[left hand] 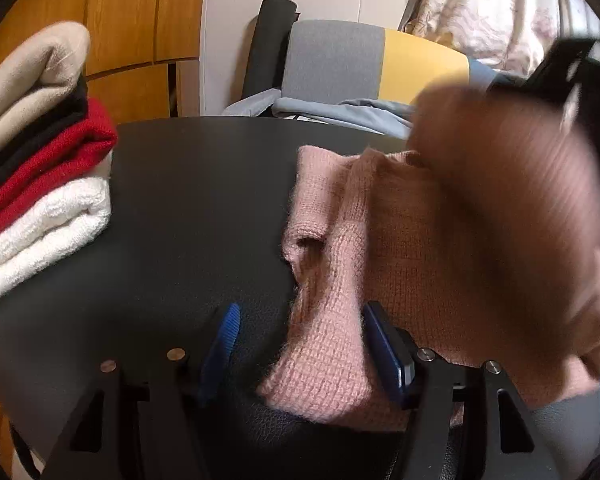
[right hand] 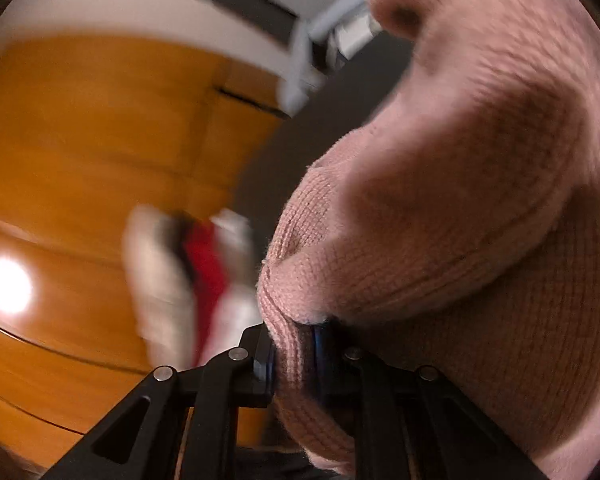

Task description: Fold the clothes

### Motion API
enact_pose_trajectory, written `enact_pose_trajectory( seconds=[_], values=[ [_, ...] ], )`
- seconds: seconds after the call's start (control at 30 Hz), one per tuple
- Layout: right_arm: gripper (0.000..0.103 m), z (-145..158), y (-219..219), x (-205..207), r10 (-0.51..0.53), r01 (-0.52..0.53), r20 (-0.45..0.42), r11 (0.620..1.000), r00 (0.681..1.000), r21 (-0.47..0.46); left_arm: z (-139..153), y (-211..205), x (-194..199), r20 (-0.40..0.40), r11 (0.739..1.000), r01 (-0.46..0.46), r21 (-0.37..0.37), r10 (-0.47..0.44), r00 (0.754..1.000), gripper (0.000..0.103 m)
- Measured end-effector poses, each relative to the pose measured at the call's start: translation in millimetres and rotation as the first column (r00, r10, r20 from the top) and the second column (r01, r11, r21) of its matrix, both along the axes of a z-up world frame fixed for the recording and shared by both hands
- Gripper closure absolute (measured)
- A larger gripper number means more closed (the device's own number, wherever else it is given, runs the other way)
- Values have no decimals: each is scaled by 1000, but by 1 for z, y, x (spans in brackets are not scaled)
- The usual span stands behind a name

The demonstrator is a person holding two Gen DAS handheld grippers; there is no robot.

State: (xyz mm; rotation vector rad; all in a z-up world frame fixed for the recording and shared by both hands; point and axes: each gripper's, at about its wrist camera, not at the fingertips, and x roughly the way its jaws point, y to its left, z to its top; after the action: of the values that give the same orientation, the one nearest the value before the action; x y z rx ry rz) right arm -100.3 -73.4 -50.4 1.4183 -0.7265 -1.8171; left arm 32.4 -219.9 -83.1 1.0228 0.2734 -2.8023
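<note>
Pink knit sweater (left hand: pixel 412 248) lies at the bench (left hand: pixel 188 208) right side, one fold carried over by the right gripper (right hand: pixel 296 364) pinching it, while the left gripper (left hand: pixel 304 344) stands spread around the near hem: lay the fold square, clear of the folded stack (left hand: pixel 40 168) at the left edge.

Home, likely a bedroom or living room. Orange wood wardrobe doors (left hand: pixel 128 20) behind, floral curtain (left hand: pixel 480 8) at the window side, grey-and-yellow upholstered chair (left hand: pixel 364 64) with blue clothing (left hand: pixel 352 112) draped on it. Stack of folded knitwear and towels (left hand: pixel 40 160) on a black leather-look bench (left hand: pixel 196 208).
</note>
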Motion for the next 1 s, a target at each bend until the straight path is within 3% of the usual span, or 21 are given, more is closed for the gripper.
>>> enact_pose_trajectory(
  seconds=[0.03,0.1,0.2,0.4,0.47,0.6,0.73,0.87,1.0],
  values=[
    [82,-7,-14,4,33,-29,-33,994,999,110,0,-1,0,-1,1000,3,6,-3,1000,38],
    [79,-5,-25,14,64,-44,-104,981,993,186,0,-3,2,-6,1000,8,11,-8,1000,37],
    [73,14,-20,24,102,-63,-169,973,980,221,0,-5,5,-14,1000,11,22,-11,1000,37],
    [73,60,21,67,75,-40,-309,992,948,119,4,-10,8,-21,998,17,55,-15,1000,35],
    [73,63,41,77,38,2,-332,993,943,117,9,-15,9,-11,995,20,99,-19,1000,33],
    [73,49,69,84,-10,100,-367,969,930,226,27,-30,18,-46,959,31,281,-18,999,29],
    [73,39,82,91,-16,100,-354,971,935,219,52,-31,31,-139,927,82,367,-32,990,4],
    [73,43,83,103,19,89,-403,965,915,248,65,-22,19,-109,929,116,351,-83,991,2],
    [73,44,83,121,81,50,-444,960,892,276,52,-9,-11,21,962,87,259,-96,995,2]
  ],
)
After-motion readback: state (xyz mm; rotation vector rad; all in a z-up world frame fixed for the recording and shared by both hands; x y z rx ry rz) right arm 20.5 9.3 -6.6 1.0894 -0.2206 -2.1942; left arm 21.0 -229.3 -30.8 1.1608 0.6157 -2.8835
